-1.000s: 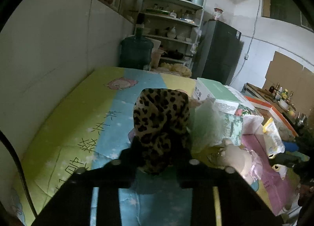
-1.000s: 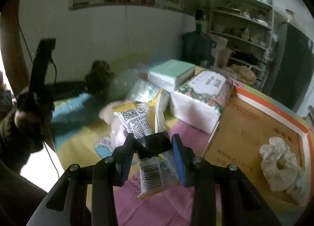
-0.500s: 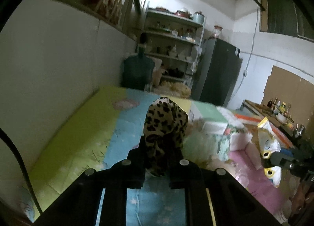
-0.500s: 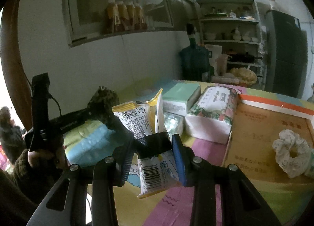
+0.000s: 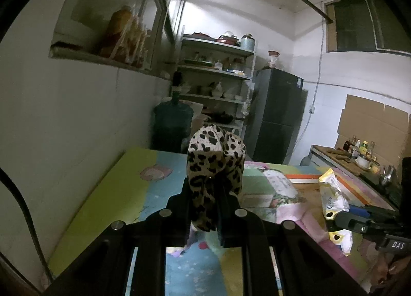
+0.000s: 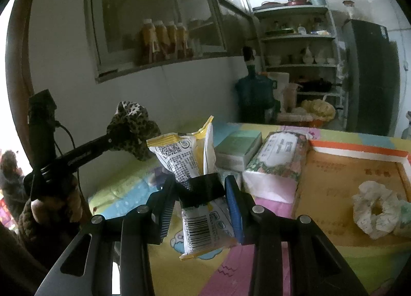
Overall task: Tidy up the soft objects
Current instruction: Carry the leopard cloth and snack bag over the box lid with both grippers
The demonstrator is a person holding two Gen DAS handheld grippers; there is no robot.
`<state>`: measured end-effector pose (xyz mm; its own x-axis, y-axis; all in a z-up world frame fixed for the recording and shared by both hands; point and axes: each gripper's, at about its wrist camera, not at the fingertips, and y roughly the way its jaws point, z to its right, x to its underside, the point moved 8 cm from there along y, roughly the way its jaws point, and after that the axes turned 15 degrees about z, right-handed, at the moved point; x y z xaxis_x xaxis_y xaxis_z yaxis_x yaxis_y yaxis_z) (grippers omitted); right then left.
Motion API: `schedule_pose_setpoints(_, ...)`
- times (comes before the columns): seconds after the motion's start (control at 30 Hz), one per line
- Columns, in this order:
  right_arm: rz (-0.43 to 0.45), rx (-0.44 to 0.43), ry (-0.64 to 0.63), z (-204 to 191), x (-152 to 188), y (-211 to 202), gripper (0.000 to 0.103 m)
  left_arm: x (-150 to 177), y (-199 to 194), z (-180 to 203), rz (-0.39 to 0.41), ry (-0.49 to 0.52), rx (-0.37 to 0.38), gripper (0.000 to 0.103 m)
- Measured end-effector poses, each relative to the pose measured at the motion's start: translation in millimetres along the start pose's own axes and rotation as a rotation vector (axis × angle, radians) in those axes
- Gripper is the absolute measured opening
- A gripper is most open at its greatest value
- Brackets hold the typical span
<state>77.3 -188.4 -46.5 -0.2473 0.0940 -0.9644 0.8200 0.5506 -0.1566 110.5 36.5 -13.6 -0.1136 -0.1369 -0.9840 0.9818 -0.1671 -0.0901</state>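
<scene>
Left wrist view: the left claw (image 5: pixel 204 208) is clamping a leopard scrunchie (image 5: pixel 214 165), fingers nearly together on the fabric. The scrunchie is sticking up above the fingers, hanging clear over the counter (image 5: pixel 108 198), which is covered by a bright mat. Beyond the scrunchie, a floral tissue pack (image 5: pixel 276 185) is lying on the counter. Right of the tissue pack, the right claw (image 5: pixel 341 219) is gripping a yellow snack bag (image 5: pixel 331 198), held off the counter.

Right wrist view: the right claw (image 6: pixel 201 201) is clamping the snack bag (image 6: pixel 191 165) around its middle, fingers partway apart, pads pressing both sides. The bag is standing upright in the air, barcode end below the fingers. Just right of the bag, the tissue pack (image 6: pixel 277 162) is lying on the counter (image 6: pixel 226 270), touching a green box (image 6: pixel 237 148) on its left. Right of the tissue pack, a cardboard tray (image 6: pixel 334 175) is holding a white scrunchie (image 6: pixel 375 210). Left of the tissue pack, the left claw (image 6: pixel 113 139) is holding the leopard scrunchie (image 6: pixel 132 129) aloft, with a hand (image 6: pixel 51 208) gripping its handle.
</scene>
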Motion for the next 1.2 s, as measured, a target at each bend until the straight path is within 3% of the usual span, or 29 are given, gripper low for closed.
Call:
schedule_pose_setpoints(0.3, 0.033, 0.028, -0.006, 11, -12, -12, 0.039, -9, 9, 33, 0.0, 0.019, 0.061, 0.016)
schedule_pose_setpoints(0.63, 0.076, 0.099, 0.007, 37, -25, -35, 0.039, -16, 25, 92, -0.009, 0.034, 0.178, 0.016)
schedule_pose_setpoints(1.2, 0.128, 0.288, 0.022, 120, -37, -93, 0.039, 3, 58, 188, -0.081, 0.048, 0.337, 0.016)
